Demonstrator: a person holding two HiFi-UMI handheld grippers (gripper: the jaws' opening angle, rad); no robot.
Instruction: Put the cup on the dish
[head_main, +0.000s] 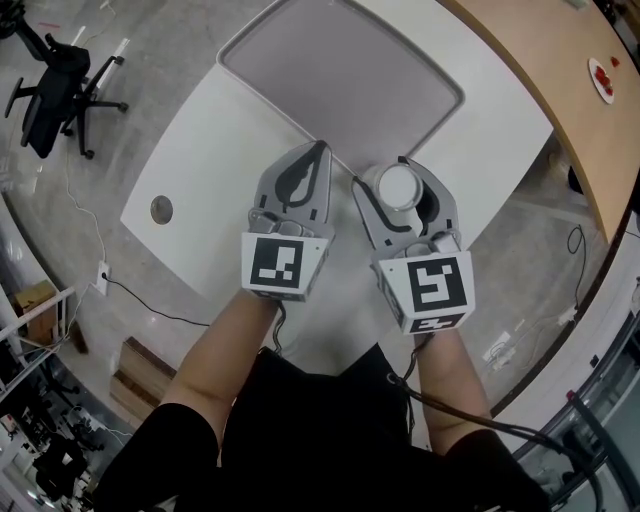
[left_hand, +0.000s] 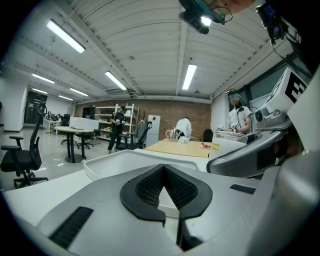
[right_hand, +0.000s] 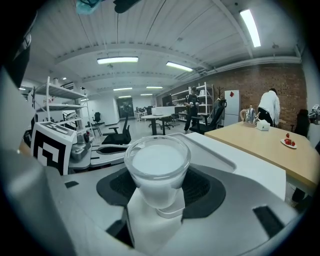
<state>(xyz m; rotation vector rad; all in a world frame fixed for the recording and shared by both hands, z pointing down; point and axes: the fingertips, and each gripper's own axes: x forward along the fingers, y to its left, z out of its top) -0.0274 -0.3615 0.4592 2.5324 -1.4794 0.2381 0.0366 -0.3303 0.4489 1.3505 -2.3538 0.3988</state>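
Grips the cup (head_main: 397, 187) in the right gripper (head_main: 385, 172), padded jaws narrowed onto its sides, mouth up (clear at the lip, white within). Holds the left gripper (head_main: 321, 148) just beside it, jaws pressed tip to tip, gripping nothing. Poises both over the near part of the white table (head_main: 200, 160), the cup just short of the dish (head_main: 340, 70), a grey tray with rounded corners and a raised rim, set askew across the table's far half; cannot tell whether the cup's base touches the tabletop. Between cup and tray floor, only that near rim, low and close ahead in the right gripper view, with the left gripper's tips aimed at the same rim. Off to the left on the tabletop, a round grommet (head_main: 161, 209), well apart from both tools. Out on the grey floor (head_main: 130, 40), a black office chair (head_main: 55, 85) far left and a cable (head_main: 150, 305) trailing from a floor socket (head_main: 102, 275) past the table's near-left edge. At right, a curved wooden table (head_main: 560, 90) bearing a small plate (head_main: 602, 80) of red bits, parted from the white table by a strip of floor. White table's right edge close beside the right gripper, tray's right corner near that same edge. Ahead, wide flat grey inside the tray; to the left of the left gripper, open white tabletop out to the near-left edge.
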